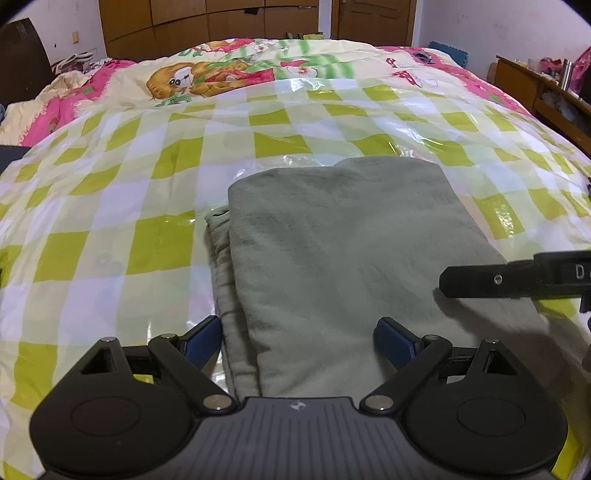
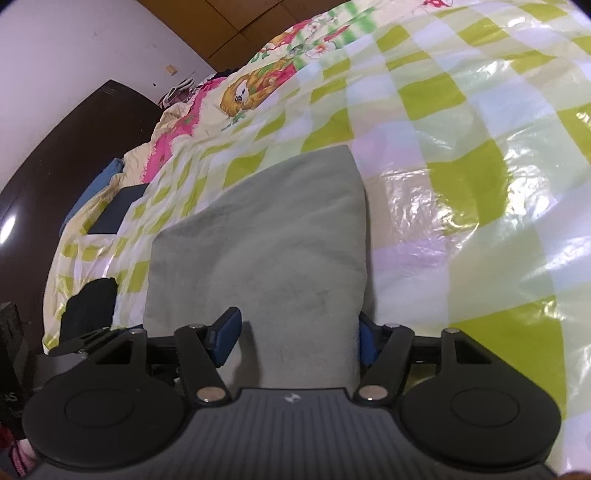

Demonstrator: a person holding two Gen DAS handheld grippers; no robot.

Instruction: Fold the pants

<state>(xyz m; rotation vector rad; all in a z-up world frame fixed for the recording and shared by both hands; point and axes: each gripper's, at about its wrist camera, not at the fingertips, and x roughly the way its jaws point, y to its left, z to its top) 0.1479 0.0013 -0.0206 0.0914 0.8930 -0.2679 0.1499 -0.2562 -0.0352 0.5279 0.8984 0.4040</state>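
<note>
Grey-green pants [image 1: 332, 251] lie folded into a thick rectangle on a shiny green-and-white checked sheet [image 1: 129, 229] spread over the bed. My left gripper [image 1: 301, 341] stands wide open over the near end of the fold. Its blue pads sit either side of the left part of the cloth, neither pressing. My right gripper [image 1: 480, 282] reaches in from the right above the pants' right edge. In the right wrist view the pants [image 2: 266, 240] run between the pads of the right gripper [image 2: 295, 338]. Those jaws are apart, the left pad resting loose on the cloth.
A cartoon bear quilt [image 1: 207, 79] covers the far part of the bed, with wooden wardrobes [image 1: 207, 26] behind. A wooden side table [image 1: 535, 92] stands at the right. A dark flat object [image 2: 118, 210] and a blue cloth [image 2: 92, 192] lie near the bed's left edge.
</note>
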